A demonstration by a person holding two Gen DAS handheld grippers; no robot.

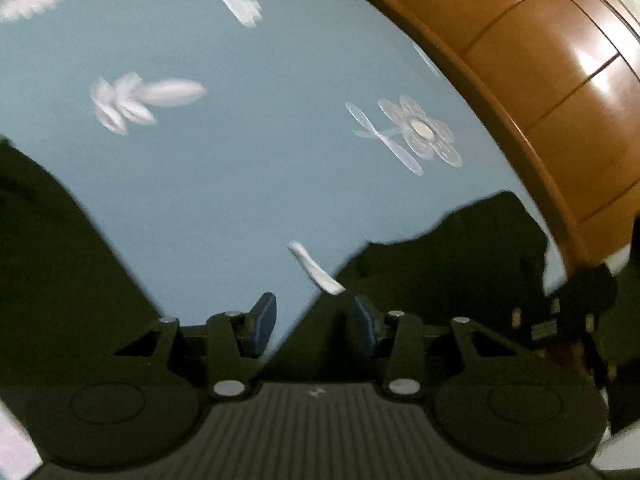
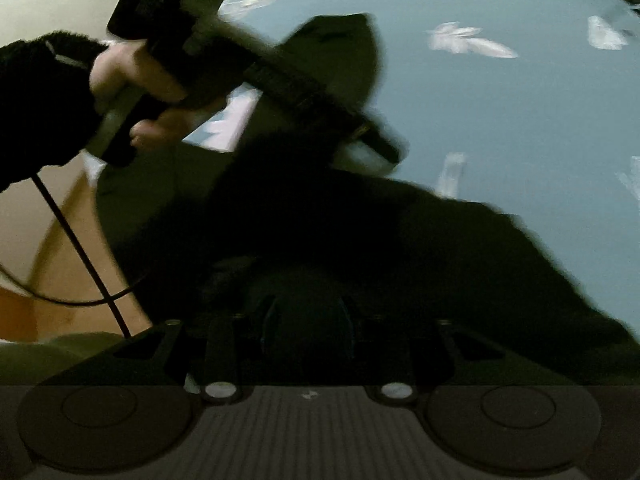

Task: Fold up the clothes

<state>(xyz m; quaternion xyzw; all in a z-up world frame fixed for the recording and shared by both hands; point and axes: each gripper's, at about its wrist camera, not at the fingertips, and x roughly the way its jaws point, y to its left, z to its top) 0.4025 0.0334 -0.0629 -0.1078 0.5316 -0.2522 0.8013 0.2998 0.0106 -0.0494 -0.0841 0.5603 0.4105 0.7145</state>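
Observation:
A dark olive garment lies on a light blue bedsheet with white flower prints (image 1: 224,184). In the left wrist view one part of the garment (image 1: 56,248) lies at the left and another part (image 1: 452,256) at the right. My left gripper (image 1: 316,316) is open, its blue pads (image 1: 264,322) apart, over the sheet and a garment edge. In the right wrist view the garment (image 2: 420,248) fills the middle. My right gripper (image 2: 308,328) sits low over the dark cloth, its jaws apart. The other gripper (image 2: 256,64), held by a hand, crosses the upper left.
A glossy brown wooden bed frame (image 1: 552,92) curves along the right of the left wrist view. A black cable (image 2: 76,240) hangs from the held gripper at the left. The sheet (image 2: 520,128) stretches to the right.

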